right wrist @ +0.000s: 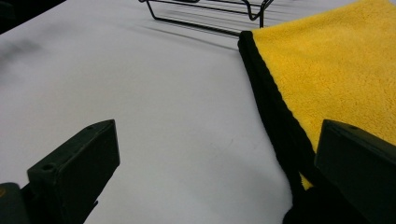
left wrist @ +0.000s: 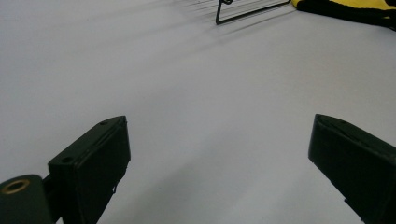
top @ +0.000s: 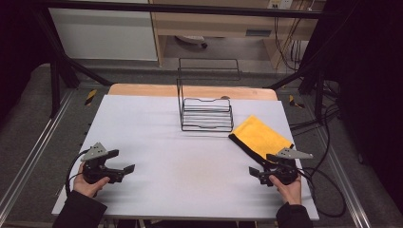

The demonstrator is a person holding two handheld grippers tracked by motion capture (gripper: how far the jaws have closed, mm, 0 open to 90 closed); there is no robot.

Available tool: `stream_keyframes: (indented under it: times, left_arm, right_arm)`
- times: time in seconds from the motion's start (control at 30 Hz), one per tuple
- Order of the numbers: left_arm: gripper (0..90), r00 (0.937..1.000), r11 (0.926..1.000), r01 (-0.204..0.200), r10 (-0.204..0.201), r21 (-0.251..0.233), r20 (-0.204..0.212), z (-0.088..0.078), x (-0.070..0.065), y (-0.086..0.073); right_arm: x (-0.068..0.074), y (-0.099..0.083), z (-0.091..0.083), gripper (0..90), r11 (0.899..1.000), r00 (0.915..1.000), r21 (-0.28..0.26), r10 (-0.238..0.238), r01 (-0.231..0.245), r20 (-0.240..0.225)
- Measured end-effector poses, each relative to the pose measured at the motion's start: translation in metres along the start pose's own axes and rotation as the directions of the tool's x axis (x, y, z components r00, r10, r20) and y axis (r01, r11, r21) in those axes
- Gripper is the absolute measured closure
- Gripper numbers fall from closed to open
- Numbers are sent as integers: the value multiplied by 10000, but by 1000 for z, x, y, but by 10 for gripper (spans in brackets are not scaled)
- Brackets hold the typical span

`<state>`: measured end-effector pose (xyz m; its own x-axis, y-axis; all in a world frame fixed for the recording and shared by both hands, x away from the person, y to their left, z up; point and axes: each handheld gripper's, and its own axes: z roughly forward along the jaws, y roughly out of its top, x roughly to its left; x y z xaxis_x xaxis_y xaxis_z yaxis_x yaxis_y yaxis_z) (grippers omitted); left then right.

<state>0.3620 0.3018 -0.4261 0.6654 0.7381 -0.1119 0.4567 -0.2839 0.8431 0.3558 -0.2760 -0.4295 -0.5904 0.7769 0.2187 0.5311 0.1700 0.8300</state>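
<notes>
Dim room, table (top: 157, 142) evenly lit — soft shadows; near jaws slightly blurred.

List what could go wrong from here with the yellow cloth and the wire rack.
1. The right gripper stands open at the yellow cloth's near black hem; closing there may pinch one layer only, so the fold could fall open.
2. The wire rack sits right by the cloth's far corner; a lifted cloth might snag it.
3. The left gripper is open, far off, and cannot steady anything yet.
</notes>
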Motion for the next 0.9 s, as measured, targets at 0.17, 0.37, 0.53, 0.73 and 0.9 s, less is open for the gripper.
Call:
stream_keyframes:
  times: [0.17, 0.37, 0.53, 0.73, 0.9]
  left_arm:
    - [56, 10000, 10000, 36, -36, 11, -52, 0, 0, 0]
    - [60, 10000, 10000, 25, -24, 85, -66, 1, 0, -2]
    - [60, 10000, 9999, -50, 50, 116, -83, 2, -1, -3]
    - [60, 9999, 9999, -7, 10, 148, -153, 2, -1, -3]
    - [61, 9998, 9998, -53, 57, 202, -202, 4, -1, -3]
  right_arm:
    - [0, 0, 0, 4, 10000, 10000, 55, -68, 68, 51]
    - [0, 0, 1, 5, 9999, 9998, 78, -154, 153, 157]
    - [1, 1, 1, 3, 9998, 9995, 72, -168, 166, 254]
    - [0, 7, 4, 3, 9987, 9966, 113, -496, 490, 661]
    - [-4, 12, 11, 18, 9970, 9917, 408, -691, 650, 1084]
